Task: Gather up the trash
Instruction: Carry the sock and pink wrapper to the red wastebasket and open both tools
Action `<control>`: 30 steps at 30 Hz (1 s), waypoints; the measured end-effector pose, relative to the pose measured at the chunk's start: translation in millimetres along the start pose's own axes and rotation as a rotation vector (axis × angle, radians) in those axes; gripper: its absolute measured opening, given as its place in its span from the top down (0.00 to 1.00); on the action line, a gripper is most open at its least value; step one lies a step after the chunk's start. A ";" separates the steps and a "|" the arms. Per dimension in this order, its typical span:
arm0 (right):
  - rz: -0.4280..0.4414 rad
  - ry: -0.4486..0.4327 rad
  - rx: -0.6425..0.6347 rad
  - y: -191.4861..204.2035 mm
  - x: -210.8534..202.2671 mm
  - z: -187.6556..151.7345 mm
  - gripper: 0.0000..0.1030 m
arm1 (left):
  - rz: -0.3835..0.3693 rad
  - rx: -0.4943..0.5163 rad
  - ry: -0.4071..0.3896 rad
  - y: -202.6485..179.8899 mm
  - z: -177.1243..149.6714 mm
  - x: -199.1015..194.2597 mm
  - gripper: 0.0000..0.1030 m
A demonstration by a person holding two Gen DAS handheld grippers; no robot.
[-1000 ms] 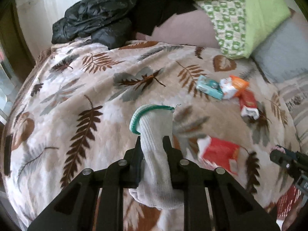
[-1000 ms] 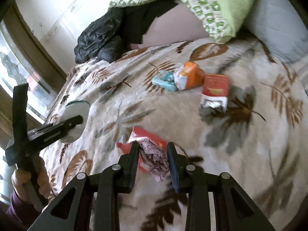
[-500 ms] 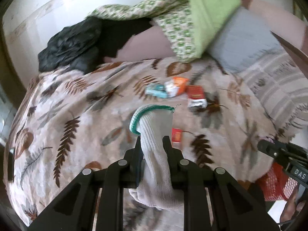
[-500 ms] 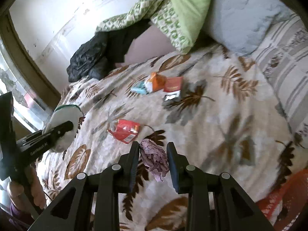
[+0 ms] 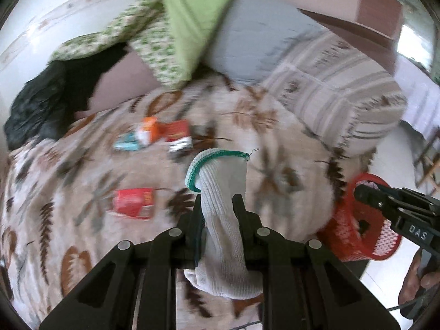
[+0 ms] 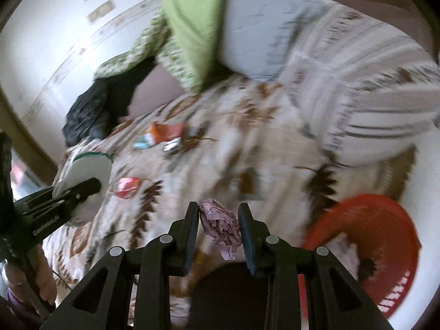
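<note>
A crumpled pink paper [image 6: 220, 227] is pinched by the right hand-held gripper [image 6: 219, 221] beside a red basket [image 6: 385, 220]; a white glove [image 5: 222, 220] is clamped by the left hand-held gripper [image 5: 218, 211] above the bed [image 5: 82, 192].

A white knitted sock with a green cuff band [image 5: 220, 192] shows against a beige bedspread printed with brown and grey fern leaves [image 5: 82, 181]. The crumpled paper wad [image 6: 220, 224] is pale mauve. The perforated plastic basket [image 6: 379, 236] is red. On the spread lie a red packet [image 5: 133, 203], an orange-and-white carton [image 5: 150, 132] and a teal box [image 5: 127, 143]. The folded blanket [image 5: 192, 8] is lime green, the pillow [image 5: 258, 41] grey.
</note>
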State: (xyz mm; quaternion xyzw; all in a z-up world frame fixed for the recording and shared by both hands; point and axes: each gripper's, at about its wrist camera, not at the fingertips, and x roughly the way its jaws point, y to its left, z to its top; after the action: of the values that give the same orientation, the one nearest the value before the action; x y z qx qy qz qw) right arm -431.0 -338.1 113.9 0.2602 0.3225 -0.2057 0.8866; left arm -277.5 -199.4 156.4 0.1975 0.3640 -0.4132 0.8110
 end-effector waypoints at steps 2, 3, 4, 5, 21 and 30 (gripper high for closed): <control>-0.034 -0.009 0.033 -18.9 -10.5 -3.3 0.70 | -0.046 0.028 0.013 -21.8 3.3 6.3 0.82; -0.052 -0.015 0.053 -30.0 -16.1 -5.6 0.70 | -0.065 0.044 0.018 -32.1 5.0 8.9 0.82; -0.073 -0.021 0.074 -42.2 -21.7 -7.8 0.70 | -0.086 0.063 0.023 -45.0 6.8 12.1 0.82; -0.093 -0.026 0.095 -53.8 -27.4 -10.3 0.70 | -0.106 0.082 0.029 -57.1 8.9 15.0 0.82; -0.219 -0.056 0.382 -179.5 -63.3 -43.1 0.36 | -0.412 0.247 0.159 -208.7 21.2 67.5 0.36; -0.211 -0.063 0.418 -179.4 -59.6 -38.7 0.34 | -0.321 0.213 0.128 -173.9 16.4 55.1 0.34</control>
State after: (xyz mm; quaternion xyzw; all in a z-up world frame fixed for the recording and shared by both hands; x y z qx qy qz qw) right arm -586.8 -443.3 70.0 0.3963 0.2706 -0.3674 0.7967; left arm -390.3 -339.6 122.2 0.2474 0.3960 -0.5601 0.6843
